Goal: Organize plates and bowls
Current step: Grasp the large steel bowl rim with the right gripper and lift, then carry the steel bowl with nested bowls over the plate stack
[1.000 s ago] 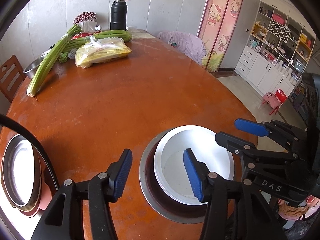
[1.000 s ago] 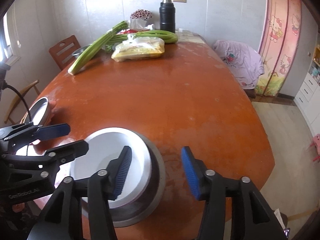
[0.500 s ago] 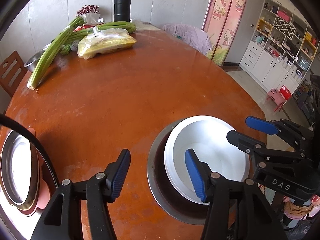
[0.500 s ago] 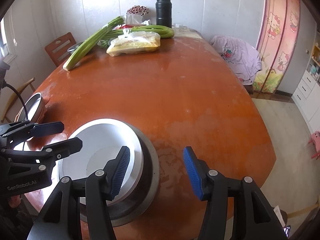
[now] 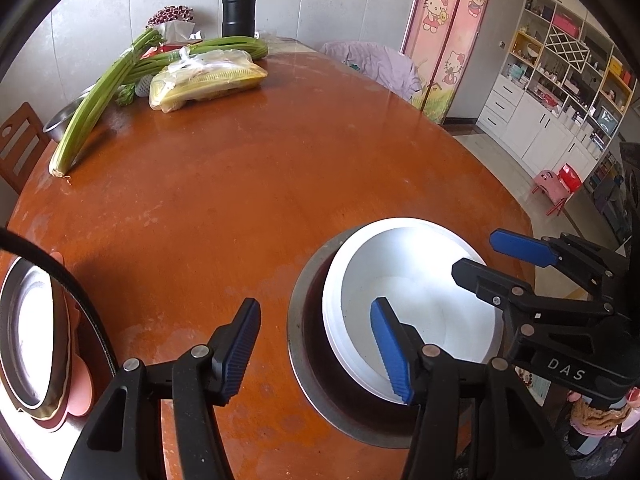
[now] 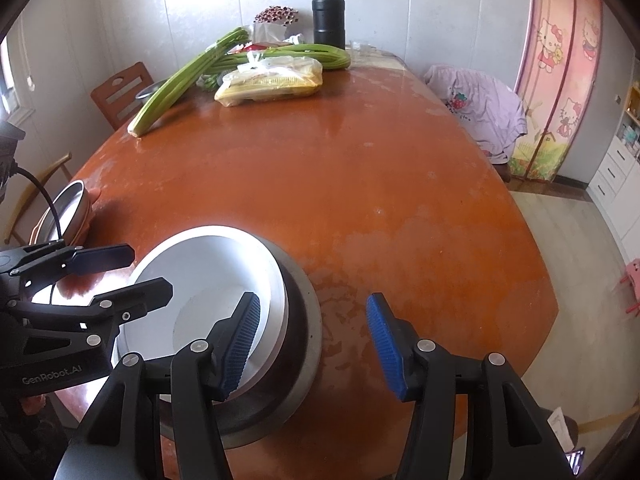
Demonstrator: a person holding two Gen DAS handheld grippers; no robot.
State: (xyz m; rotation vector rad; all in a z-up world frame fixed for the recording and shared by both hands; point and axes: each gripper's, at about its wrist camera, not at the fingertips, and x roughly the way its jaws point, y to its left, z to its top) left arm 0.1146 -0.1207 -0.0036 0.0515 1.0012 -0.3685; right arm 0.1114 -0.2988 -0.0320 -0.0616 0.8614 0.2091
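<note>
A white bowl (image 5: 412,300) sits tilted inside a wider steel bowl (image 5: 312,384) on the orange table; both also show in the right wrist view, the white bowl (image 6: 208,280) inside the steel bowl (image 6: 304,344). My left gripper (image 5: 316,344) is open, its right finger over the white bowl's left rim and its left finger over bare table. My right gripper (image 6: 312,340) is open, its left finger over the white bowl's right side. A steel plate (image 5: 28,336) rests on a pink plate (image 5: 78,384) at the table's left edge.
Celery stalks (image 5: 100,100), a bagged yellow food packet (image 5: 208,80) and a black flask (image 5: 239,10) lie at the table's far end. A wooden chair (image 6: 120,92) stands at the left. A cloth-draped chair (image 6: 480,108) stands at the right.
Both grippers have drawn back and risen slightly; the nested bowls sit a little farther ahead in both views. Both stay open.
</note>
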